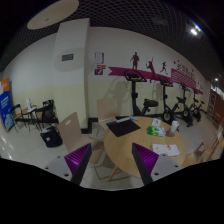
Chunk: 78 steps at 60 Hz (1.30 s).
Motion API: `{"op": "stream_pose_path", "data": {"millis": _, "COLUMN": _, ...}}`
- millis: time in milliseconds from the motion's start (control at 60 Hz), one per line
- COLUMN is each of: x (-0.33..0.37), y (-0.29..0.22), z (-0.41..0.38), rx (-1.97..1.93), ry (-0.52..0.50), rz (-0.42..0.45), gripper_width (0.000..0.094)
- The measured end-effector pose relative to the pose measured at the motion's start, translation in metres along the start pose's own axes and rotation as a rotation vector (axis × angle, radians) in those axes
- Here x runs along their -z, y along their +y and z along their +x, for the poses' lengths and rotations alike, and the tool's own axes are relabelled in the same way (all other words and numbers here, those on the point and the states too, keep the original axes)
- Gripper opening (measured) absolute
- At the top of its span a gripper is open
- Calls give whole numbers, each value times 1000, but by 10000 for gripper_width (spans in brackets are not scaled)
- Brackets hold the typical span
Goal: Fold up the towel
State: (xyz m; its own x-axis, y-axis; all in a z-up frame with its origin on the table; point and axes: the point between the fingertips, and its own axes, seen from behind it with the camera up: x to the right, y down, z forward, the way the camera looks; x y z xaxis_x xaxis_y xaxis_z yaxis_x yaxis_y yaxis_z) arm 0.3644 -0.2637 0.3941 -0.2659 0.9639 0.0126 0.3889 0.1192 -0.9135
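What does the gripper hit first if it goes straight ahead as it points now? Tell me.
The gripper is open, with nothing between its fingers. Straight ahead lies the round wooden table, so its near edge would likely come first, before the dark item lying on it. No towel shows in this line. Depth is unclear.

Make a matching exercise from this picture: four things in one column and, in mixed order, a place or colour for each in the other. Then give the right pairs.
Column A
1. pads of the hand-held gripper
2. round table
3. dark flat item
4. exercise bike

Column B
a. lying on the table
b. purple
c. by the far wall
d. just ahead of the open, empty fingers

Pairs: 1-b, 2-d, 3-a, 4-c
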Motion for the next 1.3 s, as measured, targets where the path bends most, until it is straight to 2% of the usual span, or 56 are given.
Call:
{"op": "stream_pose_path", "data": {"millis": 183, "x": -8, "y": 24, "z": 47, "rx": -9, "ry": 67, "rz": -31, "gripper_width": 856}}
{"op": "stream_pose_path", "data": {"millis": 400, "x": -12, "y": 50, "z": 117, "rx": -51, "ry": 203, "rz": -82, "gripper_width": 853}}
{"op": "stream_pose_path", "data": {"millis": 650, "x": -22, "y": 100, "z": 198, "rx": -89, "ry": 314, "rz": -123, "gripper_width": 854}}
{"op": "stream_pose_path", "data": {"millis": 883, "x": -72, "y": 134, "z": 229, "rx": -96, "ry": 323, "rz": -91, "gripper_width": 860}}
{"op": "stream_pose_path", "data": {"millis": 1183, "x": -189, "y": 165, "z": 271, "rx": -70, "ry": 315, "rz": -11, "gripper_width": 856}}
{"op": "stream_pose_path", "data": {"millis": 1300, "x": -241, "y": 178, "z": 287, "rx": -80, "ry": 294, "rz": -26, "gripper_width": 855}}
